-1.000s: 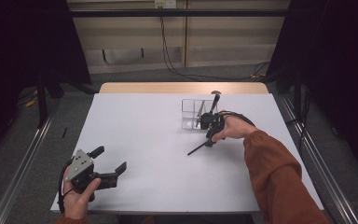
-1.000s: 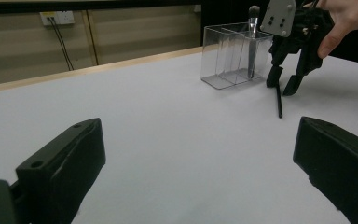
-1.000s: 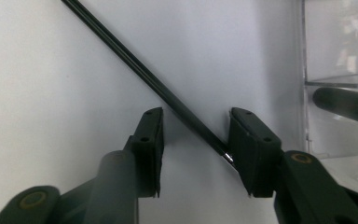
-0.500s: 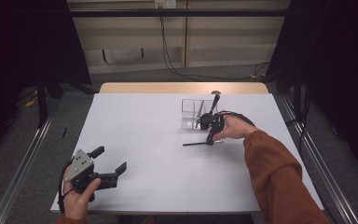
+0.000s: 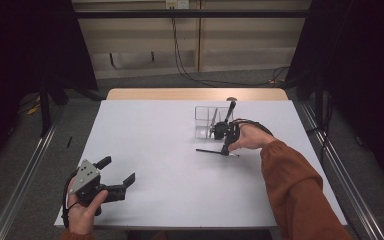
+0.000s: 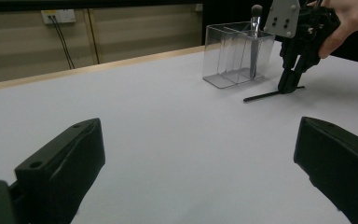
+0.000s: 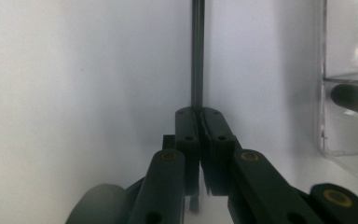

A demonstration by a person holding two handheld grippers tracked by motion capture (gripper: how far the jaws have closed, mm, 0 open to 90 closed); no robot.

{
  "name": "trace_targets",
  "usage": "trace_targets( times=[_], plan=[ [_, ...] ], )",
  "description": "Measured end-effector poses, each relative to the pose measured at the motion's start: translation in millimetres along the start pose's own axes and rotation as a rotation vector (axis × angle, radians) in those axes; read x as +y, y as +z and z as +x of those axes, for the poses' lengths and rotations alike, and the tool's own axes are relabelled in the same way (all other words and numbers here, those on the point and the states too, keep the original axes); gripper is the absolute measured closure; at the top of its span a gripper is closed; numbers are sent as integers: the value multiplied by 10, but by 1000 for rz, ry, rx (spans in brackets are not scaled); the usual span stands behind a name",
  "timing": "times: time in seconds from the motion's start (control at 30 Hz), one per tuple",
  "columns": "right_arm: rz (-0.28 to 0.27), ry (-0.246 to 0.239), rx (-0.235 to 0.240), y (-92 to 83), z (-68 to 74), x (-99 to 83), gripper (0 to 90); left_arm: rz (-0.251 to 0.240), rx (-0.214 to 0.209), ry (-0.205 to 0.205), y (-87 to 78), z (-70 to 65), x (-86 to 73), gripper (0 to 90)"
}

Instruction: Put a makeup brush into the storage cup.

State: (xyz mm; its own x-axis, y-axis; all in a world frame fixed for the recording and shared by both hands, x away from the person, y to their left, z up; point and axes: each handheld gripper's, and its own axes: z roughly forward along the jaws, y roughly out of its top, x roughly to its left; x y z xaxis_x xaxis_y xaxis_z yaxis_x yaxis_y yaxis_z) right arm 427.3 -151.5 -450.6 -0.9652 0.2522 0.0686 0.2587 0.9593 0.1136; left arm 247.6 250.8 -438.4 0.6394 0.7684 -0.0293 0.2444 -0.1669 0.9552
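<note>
A thin black rod lies flat on the white table, just in front of a clear divided container. My right gripper points down at the rod's right end, and its jaws have just been closing with the rod between them. The right gripper view has the pads pressed together on the rod, which runs straight ahead. A black-handled utensil stands in the container. My left gripper rests open at the near left with nothing between its jaws.
The container sits right of centre toward the table's far side, close beside the right gripper. A wooden strip edges the far side. Dark floor and rails flank both sides.
The right jaws have closed onto the rod. Its free left end has swung away from me, from a diagonal to nearly level across the table. Neither hand has shifted.
</note>
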Motion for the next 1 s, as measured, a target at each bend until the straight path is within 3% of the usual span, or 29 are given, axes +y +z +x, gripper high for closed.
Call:
trace_targets(
  times=[0.3,0.57,0.63,0.77,0.9,1.0],
  plan=[
    [-48,16,26,-41,6,-34,867,0,0,-2,-7,9,-1,20],
    [-148,44,29,-156,57,-112,867,-1,2,-2,-9,4,2,20],
    [-196,49,30,-189,67,-133,866,-2,2,-2,-9,3,3,20],
    [-237,39,-2,-212,147,-167,866,0,3,-2,-11,7,1,20],
    [-273,66,-32,-234,197,-233,866,-2,4,-2,-15,5,4,20],
    [-331,77,-41,-269,224,-300,866,-4,4,-3,-13,2,2,20]
  ],
)
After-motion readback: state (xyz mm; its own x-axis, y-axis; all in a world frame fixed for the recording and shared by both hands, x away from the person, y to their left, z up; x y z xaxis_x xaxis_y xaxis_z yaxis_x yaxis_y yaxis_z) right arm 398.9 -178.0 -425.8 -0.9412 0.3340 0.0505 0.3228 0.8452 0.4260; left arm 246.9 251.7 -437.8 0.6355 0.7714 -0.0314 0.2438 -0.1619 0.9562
